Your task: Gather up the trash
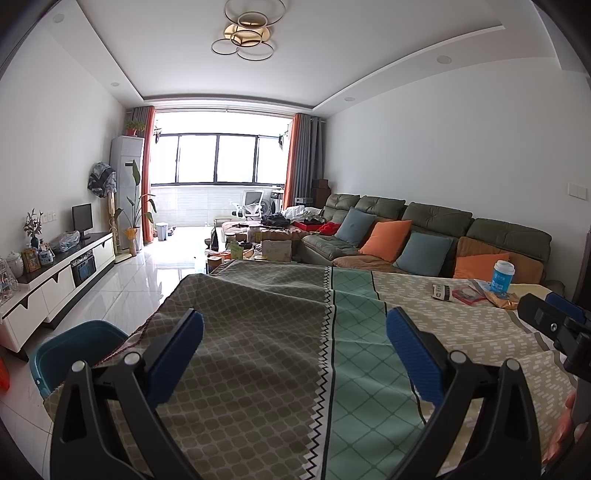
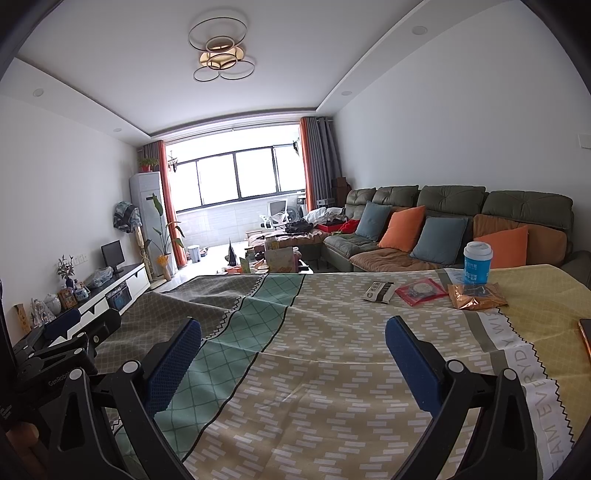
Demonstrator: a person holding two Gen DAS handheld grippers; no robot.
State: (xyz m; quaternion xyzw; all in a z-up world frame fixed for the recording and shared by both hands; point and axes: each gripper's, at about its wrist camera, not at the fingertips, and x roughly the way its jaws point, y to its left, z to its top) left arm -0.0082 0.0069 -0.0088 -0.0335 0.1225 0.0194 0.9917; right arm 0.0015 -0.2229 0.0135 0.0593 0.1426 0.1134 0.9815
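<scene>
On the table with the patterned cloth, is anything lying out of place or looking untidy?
Yes. Three wrappers lie loose on the cloth beside an upright blue cup: a white packet, a red packet and a crumpled orange wrapper. Nothing looks spilled.

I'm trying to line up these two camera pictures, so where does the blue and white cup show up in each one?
Left wrist view: the blue and white cup stands at the far right of the cloth-covered table, in front of the sofa.
Right wrist view: the cup stands right of centre, just behind the orange packet.
Shared landmark: the ring ceiling lamp.
</scene>
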